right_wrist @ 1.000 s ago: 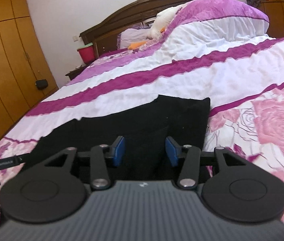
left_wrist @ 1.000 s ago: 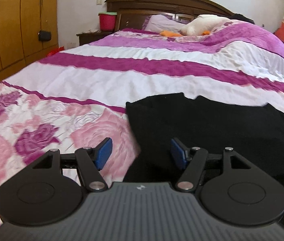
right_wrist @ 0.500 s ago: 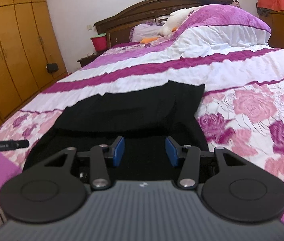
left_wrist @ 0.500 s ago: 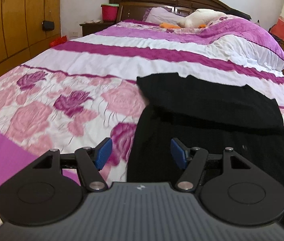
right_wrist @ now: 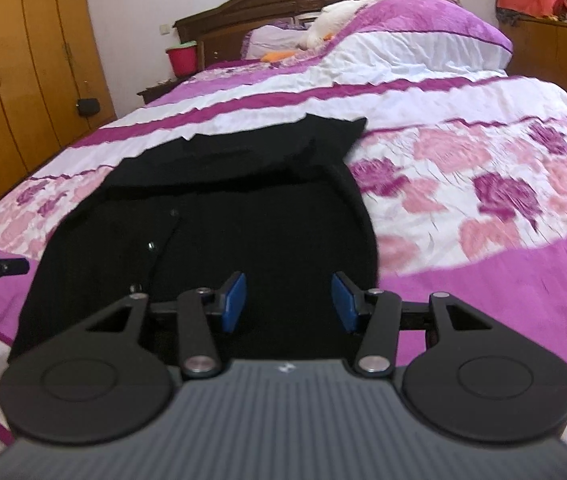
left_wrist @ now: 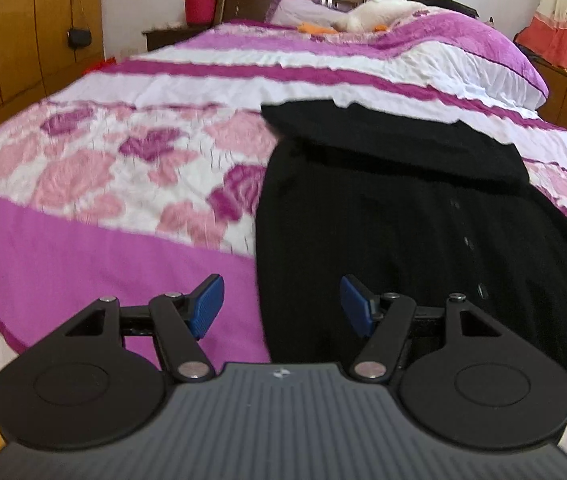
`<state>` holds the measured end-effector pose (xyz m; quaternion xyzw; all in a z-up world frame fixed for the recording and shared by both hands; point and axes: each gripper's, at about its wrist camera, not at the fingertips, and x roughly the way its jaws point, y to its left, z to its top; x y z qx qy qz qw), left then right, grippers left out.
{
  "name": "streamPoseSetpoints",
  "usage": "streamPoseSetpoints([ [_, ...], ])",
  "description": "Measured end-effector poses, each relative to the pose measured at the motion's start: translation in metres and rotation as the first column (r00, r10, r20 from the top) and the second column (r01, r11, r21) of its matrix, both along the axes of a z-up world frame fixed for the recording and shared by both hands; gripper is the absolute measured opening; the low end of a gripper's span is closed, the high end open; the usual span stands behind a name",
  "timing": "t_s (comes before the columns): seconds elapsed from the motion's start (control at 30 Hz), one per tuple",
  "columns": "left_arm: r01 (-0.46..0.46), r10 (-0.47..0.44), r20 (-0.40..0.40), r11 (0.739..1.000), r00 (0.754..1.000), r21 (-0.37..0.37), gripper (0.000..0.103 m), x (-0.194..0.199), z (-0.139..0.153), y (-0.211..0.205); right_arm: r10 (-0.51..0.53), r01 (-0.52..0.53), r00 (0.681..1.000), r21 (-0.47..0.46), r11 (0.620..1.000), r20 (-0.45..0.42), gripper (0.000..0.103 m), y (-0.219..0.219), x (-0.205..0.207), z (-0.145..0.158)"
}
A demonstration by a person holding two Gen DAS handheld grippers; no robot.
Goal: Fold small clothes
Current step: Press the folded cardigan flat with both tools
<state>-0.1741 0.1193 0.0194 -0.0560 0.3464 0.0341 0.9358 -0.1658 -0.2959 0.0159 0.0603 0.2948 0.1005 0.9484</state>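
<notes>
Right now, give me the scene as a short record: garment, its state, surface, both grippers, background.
garment: black buttoned garment, one only
state: lying flat on the bed, far end folded over onto itself; small buttons run down the front
surface: bed with pink, purple and white floral quilt
left gripper: open, holding nothing, over the garment's near left edge
right gripper: open, holding nothing, over the garment's near right part
background: red bucket on nightstand, wooden wardrobe, white plush toy by the headboard
</notes>
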Motion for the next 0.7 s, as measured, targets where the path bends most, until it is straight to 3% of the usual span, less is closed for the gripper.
streamPoseSetpoints([
  [0.33,0.076,-0.086,-0.096,0.992,0.992,-0.105,0.07,-0.018,-0.042,-0.005,-0.012,0.015,0.995,0.027,1.0,-0.101,0.051,-0.007,-0.018,-0.028],
  [0.43,0.11,-0.116,-0.091,0.991,0.989,-0.069,0.071,-0.02,-0.049,-0.016,0.005,0.0,0.993,0.042,0.999,-0.114,0.051,-0.005,-0.022,-0.036],
  [0.57,0.172,-0.18,-0.095,0.981,0.979,-0.093,0.073,-0.019,-0.056,-0.027,0.054,-0.041,0.989,0.104,0.994,-0.135,0.051,-0.002,-0.025,-0.043],
  [0.7,0.172,-0.178,-0.103,0.983,0.979,-0.067,0.073,-0.015,-0.065,-0.036,0.064,-0.048,0.989,0.124,0.991,-0.134,0.051,0.001,-0.024,-0.051],
])
